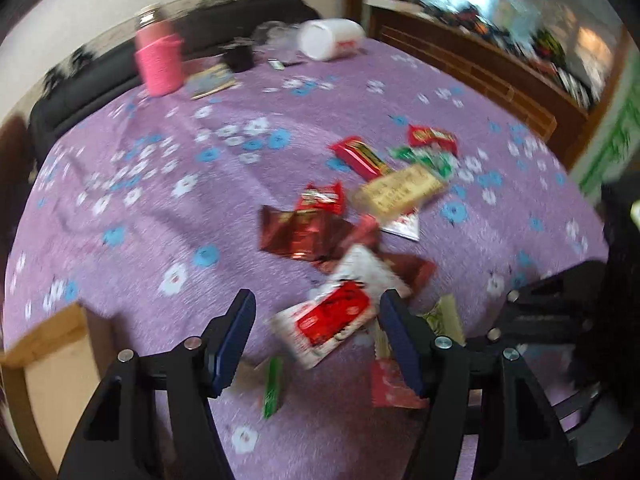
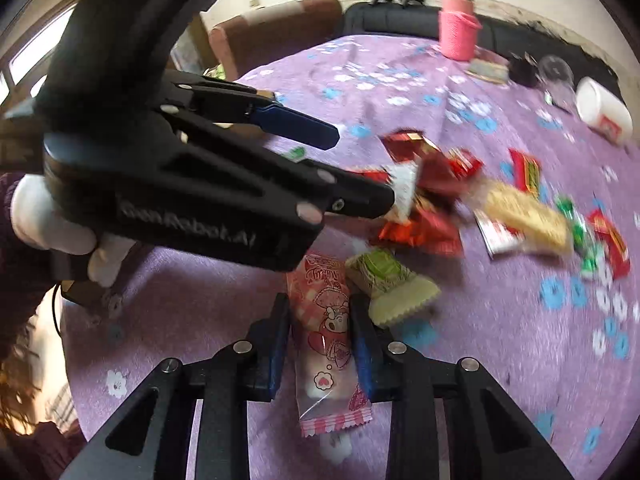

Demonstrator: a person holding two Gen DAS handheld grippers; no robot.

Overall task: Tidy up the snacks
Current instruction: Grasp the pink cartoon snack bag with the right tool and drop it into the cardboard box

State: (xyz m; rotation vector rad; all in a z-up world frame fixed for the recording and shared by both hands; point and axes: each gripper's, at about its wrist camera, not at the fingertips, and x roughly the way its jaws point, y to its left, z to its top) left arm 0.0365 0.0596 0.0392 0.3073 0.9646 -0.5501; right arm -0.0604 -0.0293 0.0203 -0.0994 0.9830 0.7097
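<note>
Pink packet (image 2: 326,336) is gripped mid-length by the right gripper (image 2: 320,344) above the purple cloth (image 2: 500,360). Left gripper (image 1: 316,332), spread wide, is poised over the red-white packet (image 1: 328,320). Packets are judged light, crinkly, slippery; flat faces are best pinched.

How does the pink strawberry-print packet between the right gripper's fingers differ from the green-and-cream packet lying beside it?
The pink packet is long, narrow and partly see-through; the green-and-cream packet is shorter, wider and opaque. The pink packet lies along the right gripper, between its blue pads; the green-and-cream one lies angled outside them, off the right finger. Both are sealed snacks lying flat on the purple flowered tablecloth.
</note>
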